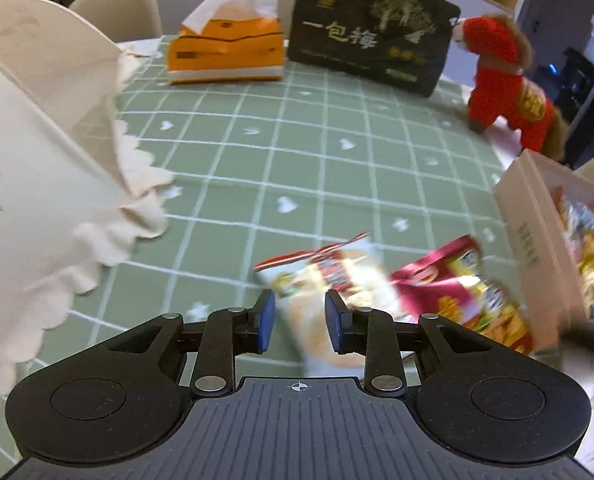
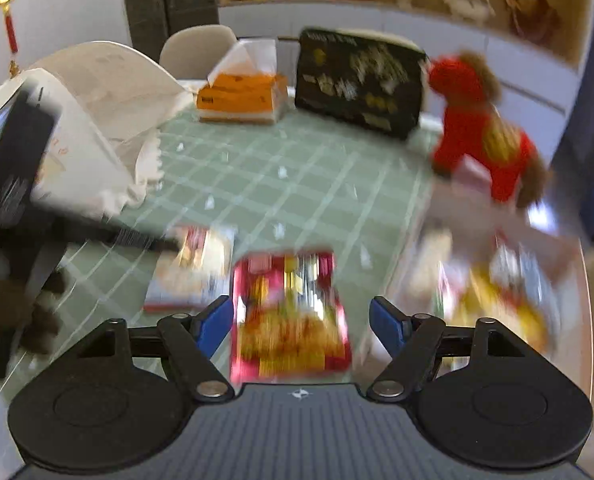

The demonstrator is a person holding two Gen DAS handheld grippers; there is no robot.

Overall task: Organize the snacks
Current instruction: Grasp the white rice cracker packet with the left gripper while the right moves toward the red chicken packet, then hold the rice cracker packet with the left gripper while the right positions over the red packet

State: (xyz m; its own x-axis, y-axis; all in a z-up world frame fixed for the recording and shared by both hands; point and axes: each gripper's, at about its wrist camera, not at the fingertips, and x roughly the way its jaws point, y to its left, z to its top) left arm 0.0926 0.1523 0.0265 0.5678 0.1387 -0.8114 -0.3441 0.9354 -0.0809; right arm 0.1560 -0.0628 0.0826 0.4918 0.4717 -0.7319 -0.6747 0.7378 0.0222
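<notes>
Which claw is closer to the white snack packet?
Left. The left claw has the white packet between its fingers; the right claw straddles the red packet beside it.

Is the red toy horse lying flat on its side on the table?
No. In the left wrist view the red toy horse stands upright on its legs at the table's far right edge, beside the black package.

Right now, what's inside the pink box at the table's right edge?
The pink box holds snack packets in yellow, red and silver wrappers, piled against its wall. How many there are, and whatever lies beneath them, is hidden by the wall and blurred.
</notes>
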